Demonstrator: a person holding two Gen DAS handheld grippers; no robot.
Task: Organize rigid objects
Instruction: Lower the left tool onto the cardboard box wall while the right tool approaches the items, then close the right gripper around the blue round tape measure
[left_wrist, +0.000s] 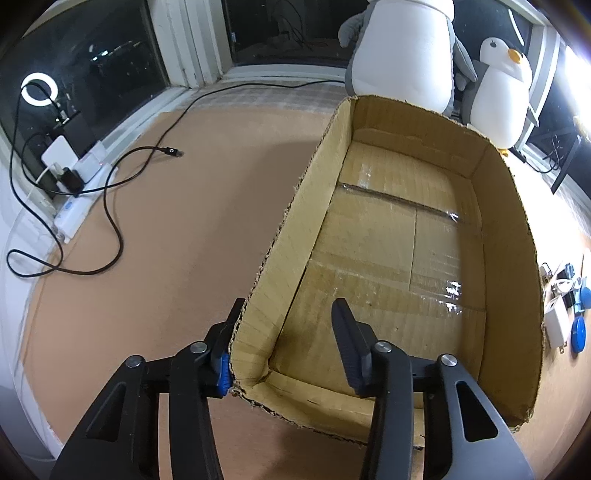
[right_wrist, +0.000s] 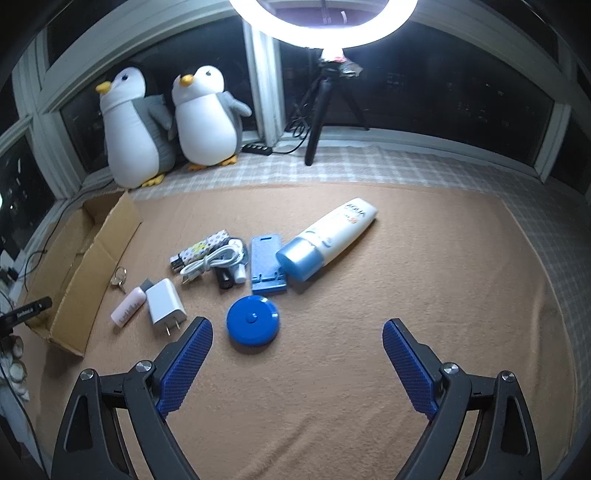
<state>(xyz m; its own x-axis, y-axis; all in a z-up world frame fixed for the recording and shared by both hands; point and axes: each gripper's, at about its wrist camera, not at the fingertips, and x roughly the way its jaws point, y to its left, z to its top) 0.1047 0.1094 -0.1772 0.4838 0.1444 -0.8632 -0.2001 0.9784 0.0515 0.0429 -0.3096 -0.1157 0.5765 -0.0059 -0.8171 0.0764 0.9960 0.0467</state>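
An open cardboard box (left_wrist: 509, 280) lies on the tan cloth; it also shows at the left in the right wrist view (right_wrist: 79, 295). My left gripper (left_wrist: 288, 314) is open and straddles the box's near left wall, one finger outside, one inside. My right gripper (right_wrist: 297, 332) is open and empty above the cloth. Ahead of it lie a round blue tape measure (right_wrist: 253, 321), a white charger plug (right_wrist: 164, 306), a pink tube (right_wrist: 127, 308), a blue phone stand (right_wrist: 266, 264), a white bottle with a blue cap (right_wrist: 328, 236), a white cable (right_wrist: 214, 264), a patterned lighter (right_wrist: 201, 249) and keys (right_wrist: 119, 278).
Two plush penguins (right_wrist: 205, 114) stand at the back by the window. A ring light on a tripod (right_wrist: 325, 110) stands behind the objects. A black cable (left_wrist: 110, 221) and a power strip (left_wrist: 77, 206) lie left of the box.
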